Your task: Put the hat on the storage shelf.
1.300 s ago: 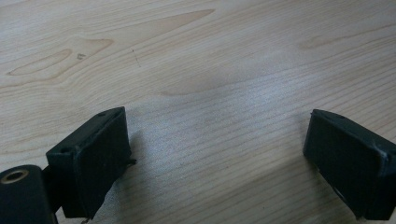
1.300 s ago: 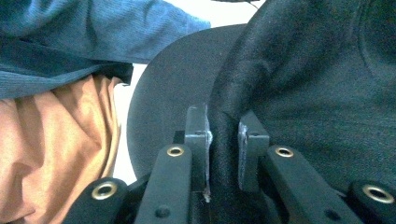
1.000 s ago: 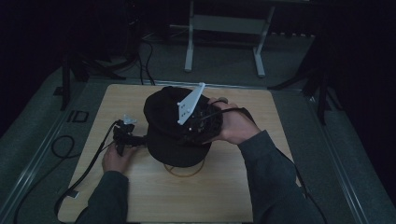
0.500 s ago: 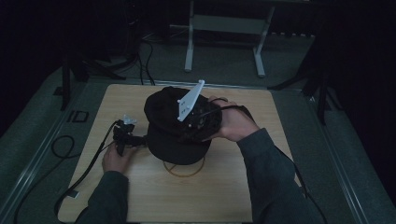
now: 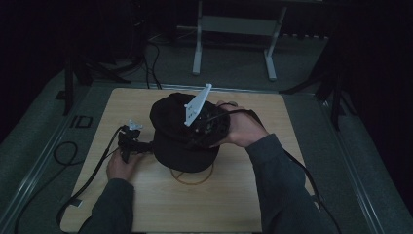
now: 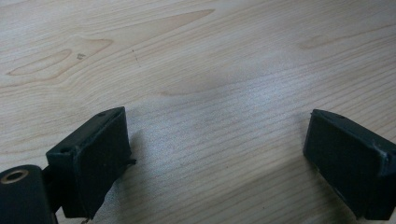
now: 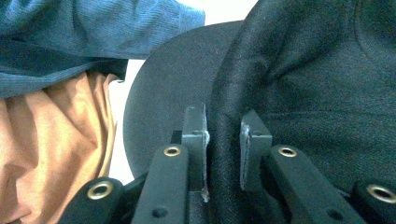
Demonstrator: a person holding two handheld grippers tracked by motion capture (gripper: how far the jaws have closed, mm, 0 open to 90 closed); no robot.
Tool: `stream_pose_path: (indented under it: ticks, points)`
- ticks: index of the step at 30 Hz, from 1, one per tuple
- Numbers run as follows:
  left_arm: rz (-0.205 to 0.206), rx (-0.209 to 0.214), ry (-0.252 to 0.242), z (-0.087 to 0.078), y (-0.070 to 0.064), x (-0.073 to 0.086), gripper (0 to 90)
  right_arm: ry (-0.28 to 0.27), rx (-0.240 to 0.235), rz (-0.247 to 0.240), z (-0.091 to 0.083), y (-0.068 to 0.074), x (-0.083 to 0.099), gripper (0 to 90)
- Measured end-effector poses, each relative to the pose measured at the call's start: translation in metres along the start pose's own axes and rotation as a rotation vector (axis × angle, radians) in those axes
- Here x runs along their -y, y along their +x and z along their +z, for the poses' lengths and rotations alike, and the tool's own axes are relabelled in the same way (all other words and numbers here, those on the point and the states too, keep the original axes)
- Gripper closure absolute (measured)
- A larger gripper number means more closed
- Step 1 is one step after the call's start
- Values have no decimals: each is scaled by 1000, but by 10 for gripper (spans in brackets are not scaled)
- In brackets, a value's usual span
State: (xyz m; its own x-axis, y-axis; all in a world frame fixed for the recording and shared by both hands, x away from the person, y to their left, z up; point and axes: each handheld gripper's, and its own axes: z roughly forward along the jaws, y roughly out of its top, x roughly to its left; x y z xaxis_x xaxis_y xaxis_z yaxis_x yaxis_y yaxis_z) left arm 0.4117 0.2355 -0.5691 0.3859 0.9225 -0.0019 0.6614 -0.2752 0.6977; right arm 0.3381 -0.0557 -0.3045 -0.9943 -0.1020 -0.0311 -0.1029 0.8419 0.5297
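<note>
A black cap (image 5: 175, 141) hangs over the middle of the wooden table (image 5: 146, 204). My right gripper (image 5: 204, 124) is on the cap's right side, its grey plate sticking up. In the right gripper view the right gripper (image 7: 224, 126) is shut on a fold of the cap's black fabric (image 7: 317, 70), and the brim (image 7: 168, 84) curves away to the left. My left gripper (image 5: 141, 145) sits low on the table just left of the cap. In the left gripper view the left gripper (image 6: 215, 140) is wide open over bare wood (image 6: 210, 56), with nothing between the jaws.
A thin ring (image 5: 192, 175) lies on the table under the cap. Cables (image 5: 87, 180) trail off the table's left edge. A metal stand (image 5: 234, 29) is on the floor behind the table. A blue sleeve (image 7: 93, 28) and orange cloth (image 7: 56, 140) show behind the cap.
</note>
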Motion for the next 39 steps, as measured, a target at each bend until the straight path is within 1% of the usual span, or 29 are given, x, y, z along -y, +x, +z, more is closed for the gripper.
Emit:
stream_pose_path:
  ticks: [11, 12, 14, 17, 19, 22, 27, 31, 39]
  points:
    - [0, 1, 0, 0, 0, 0, 66, 5, -5, 6, 4, -2, 2, 744]
    - [0, 2, 1, 0, 0, 0, 66, 2, 0, 7, 4, -3, 3, 762]
    - [-1, 2, 1, 0, 0, 0, 67, 20, 13, 5, 5, -4, 3, 762]
    - [-2, 1, -2, 0, 0, 0, 66, 26, 2, 13, 8, -4, 3, 759]
    - [-1, 1, 0, 0, 0, 0, 66, 26, 9, 8, 8, -4, 3, 759]
    - [-1, 1, 0, 0, 0, 0, 66, 28, 5, 12, 8, -3, 3, 758]
    - [-2, 1, -2, 0, 0, 0, 66, -6, -13, 26, 8, -5, 10, 754]
    - [-2, 1, -2, 0, 0, 0, 66, -2, -11, 26, 9, -4, 10, 745]
    - [-1, 1, 0, 0, 0, 0, 67, 10, -30, 35, 10, -5, 10, 693]
